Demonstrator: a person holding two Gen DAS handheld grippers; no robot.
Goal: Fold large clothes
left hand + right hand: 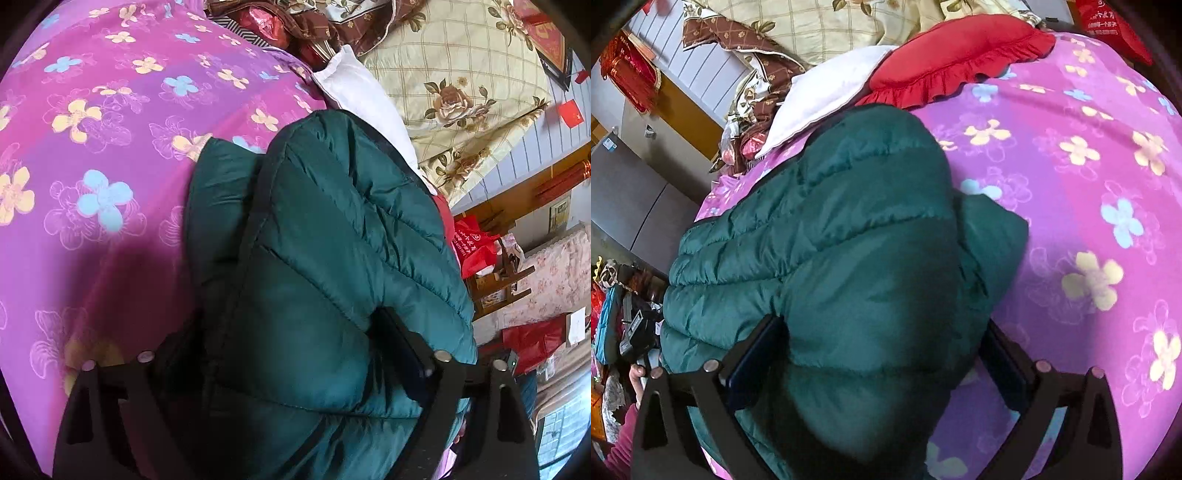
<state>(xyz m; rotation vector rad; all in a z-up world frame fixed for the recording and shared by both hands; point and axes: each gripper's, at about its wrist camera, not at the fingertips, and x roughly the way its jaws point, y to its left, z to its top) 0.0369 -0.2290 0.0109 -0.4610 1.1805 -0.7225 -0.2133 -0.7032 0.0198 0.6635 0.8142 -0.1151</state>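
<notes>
A dark green quilted puffer jacket [325, 236] lies bunched on a pink and purple flowered bedspread [96, 155]. My left gripper [291, 354] has its fingers on either side of a thick fold of the jacket and is shut on it. The jacket also fills the right wrist view [831, 258], on the same bedspread [1089, 184]. My right gripper [875, 354] is likewise shut on a puffy fold of the jacket, with the padding bulging between the fingers. The fingertips of both grippers are partly hidden by fabric.
A white pillow [362, 96] and a cream flowered quilt [454, 88] lie at the head of the bed. A red frilled cushion [960, 55] lies beside the white pillow [831, 92]. Red bags [476, 243] and a wooden chair stand off the bed's edge.
</notes>
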